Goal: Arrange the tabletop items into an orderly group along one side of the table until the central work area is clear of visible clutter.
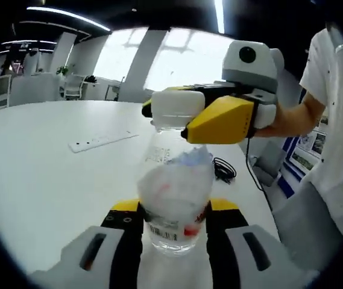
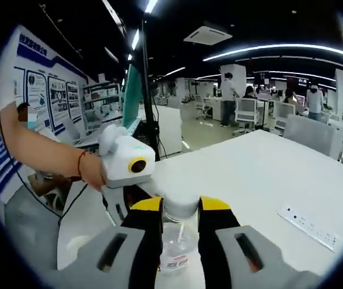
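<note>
A clear plastic bottle with crumpled white stuff inside stands upright on the white table. My left gripper is shut on its lower body, one yellow-tipped jaw on each side. The right gripper comes in from the right and is shut on the bottle's white cap. In the right gripper view my own jaws clamp that cap, with the bottle hanging below. The left gripper, held by a hand, sits just left of it.
A white power strip lies flat further out on the table, also in the right gripper view. A black cable coils near the right edge. A person in a white shirt stands close by. Office desks and chairs lie beyond.
</note>
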Available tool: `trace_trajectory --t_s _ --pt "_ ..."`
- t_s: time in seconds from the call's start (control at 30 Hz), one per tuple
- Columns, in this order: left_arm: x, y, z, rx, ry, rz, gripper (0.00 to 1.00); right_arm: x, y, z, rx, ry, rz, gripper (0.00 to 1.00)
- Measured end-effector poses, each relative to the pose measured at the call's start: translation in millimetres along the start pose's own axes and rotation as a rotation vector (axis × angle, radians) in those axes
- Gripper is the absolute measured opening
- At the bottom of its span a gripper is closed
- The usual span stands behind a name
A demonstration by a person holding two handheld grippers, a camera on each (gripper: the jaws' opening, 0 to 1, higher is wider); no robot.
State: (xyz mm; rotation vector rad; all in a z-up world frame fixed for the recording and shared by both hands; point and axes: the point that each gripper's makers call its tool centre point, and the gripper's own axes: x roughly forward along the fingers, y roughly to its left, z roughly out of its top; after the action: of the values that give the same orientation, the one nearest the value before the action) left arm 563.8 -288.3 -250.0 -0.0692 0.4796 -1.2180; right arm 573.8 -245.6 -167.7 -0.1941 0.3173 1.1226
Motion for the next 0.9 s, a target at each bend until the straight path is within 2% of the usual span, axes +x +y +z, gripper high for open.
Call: trace_trajectory --t_s 0.3,0.7,0.9 --pt "11.4 -1.6 2.5 0.043 0.006 -0.023 0.4 -8.4 -9.9 -5.8 -0.051 -0.011 -0.06 0.19" --pt "15.3 13.7 4.4 0.093 0.012 -0.023 0.4 -1.1 -28.4 -13.5 -0.086 -0.011 -0.12 0.19" --pt "16.1 18.7 4.9 0.11 0.015 -0.021 0.4 -1.6 -28.2 -12.8 -0.108 -0.003 -0.136 0.19"
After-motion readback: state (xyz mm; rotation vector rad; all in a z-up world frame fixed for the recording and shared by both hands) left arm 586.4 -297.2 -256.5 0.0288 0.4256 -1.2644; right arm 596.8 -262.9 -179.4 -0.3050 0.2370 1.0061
